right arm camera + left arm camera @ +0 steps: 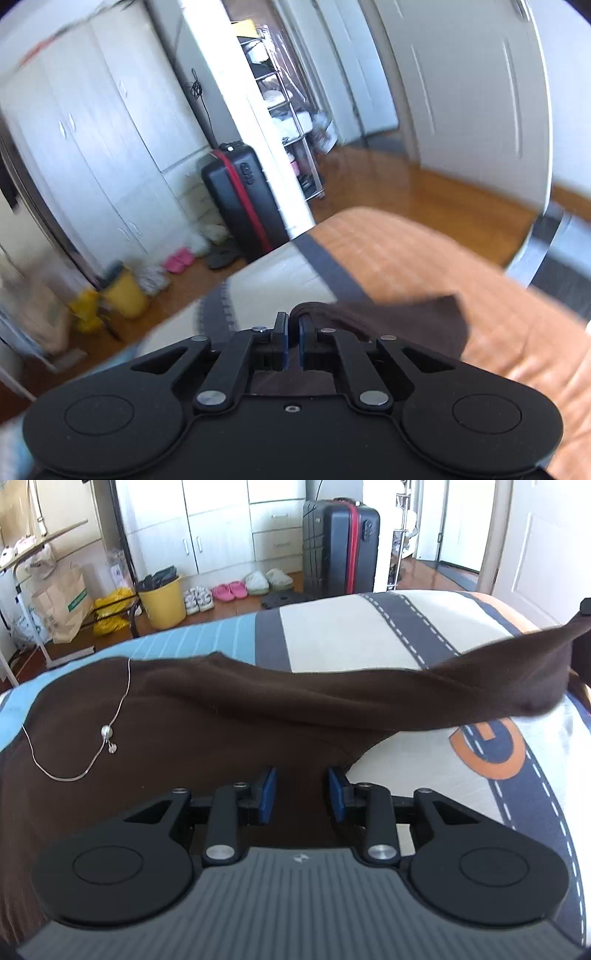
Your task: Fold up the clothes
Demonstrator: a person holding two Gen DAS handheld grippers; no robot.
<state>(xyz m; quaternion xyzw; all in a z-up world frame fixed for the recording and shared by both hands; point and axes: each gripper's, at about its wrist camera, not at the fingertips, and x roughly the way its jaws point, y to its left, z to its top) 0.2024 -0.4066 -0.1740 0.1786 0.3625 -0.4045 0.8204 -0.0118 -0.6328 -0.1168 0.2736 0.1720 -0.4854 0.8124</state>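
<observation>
Brown garment (229,716) is lying on the bed (369,627) w/ one end stretching up-right to the right gripper (293,332), pinching its edge nearly shut, while the left gripper (301,794) is hovering part-open over the near hem, gripping nothing.

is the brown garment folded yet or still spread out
Spread, not folded: the brown garment lies mostly flat on the bed, one end lifted off it, pinched in the right tool.

Dark brown garment (192,716) spread on bed, one sleeve lifted rightward.
</observation>
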